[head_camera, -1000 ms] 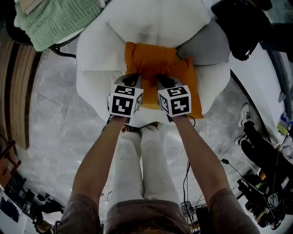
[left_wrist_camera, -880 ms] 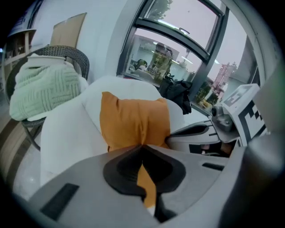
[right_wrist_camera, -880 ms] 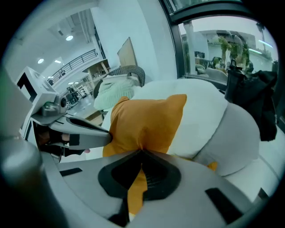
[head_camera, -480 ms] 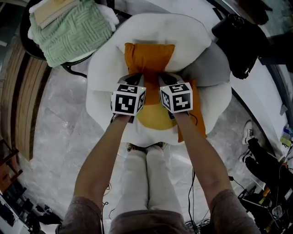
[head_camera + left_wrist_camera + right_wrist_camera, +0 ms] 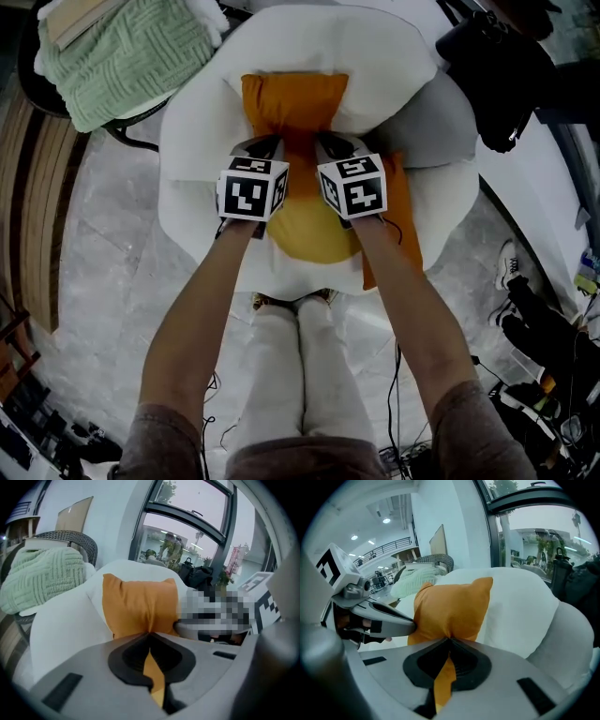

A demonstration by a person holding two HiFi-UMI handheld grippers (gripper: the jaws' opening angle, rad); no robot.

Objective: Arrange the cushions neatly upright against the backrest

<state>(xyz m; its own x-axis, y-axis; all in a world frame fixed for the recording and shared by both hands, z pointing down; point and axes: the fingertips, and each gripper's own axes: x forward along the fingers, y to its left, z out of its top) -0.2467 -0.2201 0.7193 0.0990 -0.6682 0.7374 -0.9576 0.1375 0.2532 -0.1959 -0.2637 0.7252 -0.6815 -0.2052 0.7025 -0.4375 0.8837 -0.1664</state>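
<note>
An orange cushion (image 5: 291, 101) stands upright against the backrest of a white armchair (image 5: 202, 150). Both grippers hold its lower edge side by side. My left gripper (image 5: 265, 145) is shut on a fold of the orange fabric (image 5: 140, 604), which runs between its jaws. My right gripper (image 5: 330, 145) pinches the same cushion (image 5: 452, 606) in the same way. On the seat below the grippers lies a round yellow cushion (image 5: 309, 232). Another orange cushion (image 5: 401, 211) lies at the seat's right, partly under my right arm. A grey cushion (image 5: 436, 131) leans at the chair's right side.
A green knitted blanket (image 5: 122, 52) is heaped on a wicker chair at the upper left. A black bag (image 5: 497, 80) sits at the upper right. Shoes (image 5: 506, 248) and cables lie on the marble floor to the right. The person's legs stand close to the seat's front.
The orange cushion has been lifted off the seat and tipped back against the backrest. Both grippers moved up and away with it, uncovering the yellow cushion.
</note>
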